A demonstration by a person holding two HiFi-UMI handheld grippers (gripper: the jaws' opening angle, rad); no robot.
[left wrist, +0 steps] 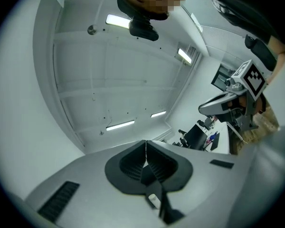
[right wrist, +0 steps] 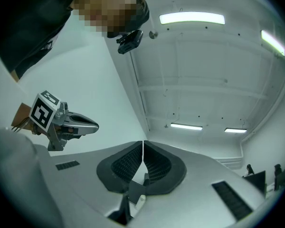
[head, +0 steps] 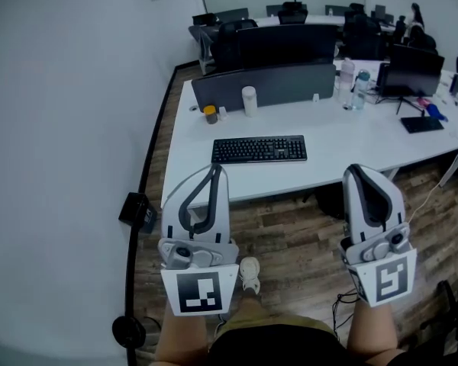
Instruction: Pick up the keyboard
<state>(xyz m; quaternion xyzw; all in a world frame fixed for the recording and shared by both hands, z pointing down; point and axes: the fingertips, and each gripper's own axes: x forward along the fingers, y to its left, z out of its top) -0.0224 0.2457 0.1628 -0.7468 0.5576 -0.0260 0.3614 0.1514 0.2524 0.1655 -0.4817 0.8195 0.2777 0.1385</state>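
**Keyboard lies on the desk, both grippers clenched and empty**

The black keyboard [head: 259, 149] lies flat near the front edge of the white desk [head: 343, 132]. It is ahead of both grippers and neither touches it. The left gripper [head: 213, 169] shows in the head view with its tip just short of the keyboard's left end, apart from it. The right gripper [head: 356, 171] is off to the keyboard's right, with its tip well apart from the keys.

Each gripper's own view shows its dark ribbed pads pressed together with nothing between them. Both of those views tilt up toward a white ceiling with strip lights, and each catches the other gripper off to one side.

Past the keyboard, farther from the left gripper, stand a small jar [head: 210, 113] and a white cup [head: 249, 100]. Behind them is a grey divider panel [head: 263, 85]. Ahead of the right gripper stand two bottles [head: 346, 75]. Beyond its right side are a dark monitor [head: 411, 73] and a flat dark pad [head: 422, 124].

Under the grippers is a wood floor [head: 290, 235]. The person's pale shoe [head: 249, 273] shows between them, nearer the left gripper.
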